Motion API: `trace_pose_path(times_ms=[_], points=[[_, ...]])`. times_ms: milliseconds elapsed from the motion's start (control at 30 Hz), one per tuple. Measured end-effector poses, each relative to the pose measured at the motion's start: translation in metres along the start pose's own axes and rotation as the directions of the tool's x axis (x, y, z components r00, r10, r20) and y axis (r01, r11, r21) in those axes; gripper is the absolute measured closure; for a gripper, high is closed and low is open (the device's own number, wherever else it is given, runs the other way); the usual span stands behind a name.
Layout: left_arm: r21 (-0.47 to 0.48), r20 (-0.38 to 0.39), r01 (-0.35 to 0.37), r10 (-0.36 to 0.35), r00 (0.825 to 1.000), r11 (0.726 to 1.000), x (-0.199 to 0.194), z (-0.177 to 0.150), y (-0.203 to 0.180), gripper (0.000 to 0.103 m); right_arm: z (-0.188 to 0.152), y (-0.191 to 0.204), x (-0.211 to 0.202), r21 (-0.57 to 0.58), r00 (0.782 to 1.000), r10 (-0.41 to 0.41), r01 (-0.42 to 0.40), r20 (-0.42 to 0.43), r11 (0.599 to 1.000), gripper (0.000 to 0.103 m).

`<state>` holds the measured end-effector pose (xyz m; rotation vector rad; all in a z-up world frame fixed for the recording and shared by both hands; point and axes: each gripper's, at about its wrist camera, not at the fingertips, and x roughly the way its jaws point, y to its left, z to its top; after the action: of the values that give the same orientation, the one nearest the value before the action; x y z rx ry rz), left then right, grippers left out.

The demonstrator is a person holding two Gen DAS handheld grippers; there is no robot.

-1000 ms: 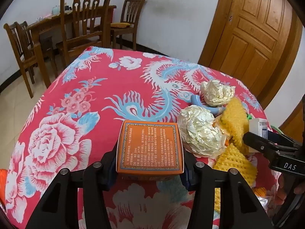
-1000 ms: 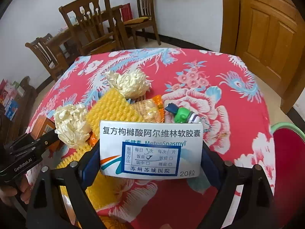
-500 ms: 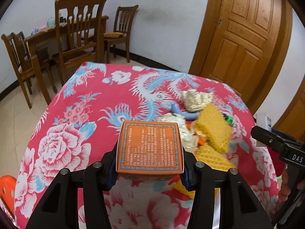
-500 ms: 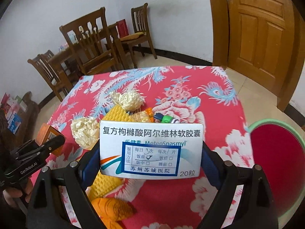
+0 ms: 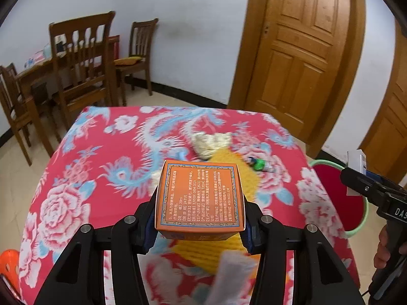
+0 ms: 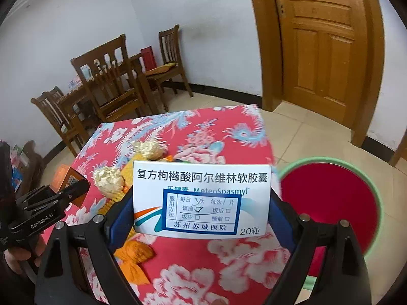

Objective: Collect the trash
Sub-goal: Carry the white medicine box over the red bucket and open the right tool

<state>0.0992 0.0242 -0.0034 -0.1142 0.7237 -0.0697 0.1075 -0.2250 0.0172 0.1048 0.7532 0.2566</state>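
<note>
Holding two boxes w/ both grippers: left gripper (image 5: 199, 225) has its jaws clamped on the orange box (image 5: 199, 194), right gripper (image 6: 201, 217) pinched on the white medicine box (image 6: 201, 200), both up over the table (image 6: 223, 261). Next out, we've got paper wads (image 6: 108, 180) & yellow foam (image 5: 226, 161) left on the cloth. Beyond the table edge sits the red bin (image 6: 330, 203). We'd carry each box fully over the rim before letting go, right first, it's nearer.

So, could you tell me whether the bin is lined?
Lined: a red bag covers the inside of the green-rimmed bin.
</note>
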Motion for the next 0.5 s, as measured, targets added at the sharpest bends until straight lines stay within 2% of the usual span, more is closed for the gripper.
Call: trace_pose_path(times_ms=[500], points=[[0.098, -0.023, 0.104, -0.102, 0.995, 0.990, 0.010, 0.008, -0.085, 0.050, -0.014, -0.070, -0.043, 0.092, 0.993, -0.118, 0.115, 0.031, 0.989, 0.012]])
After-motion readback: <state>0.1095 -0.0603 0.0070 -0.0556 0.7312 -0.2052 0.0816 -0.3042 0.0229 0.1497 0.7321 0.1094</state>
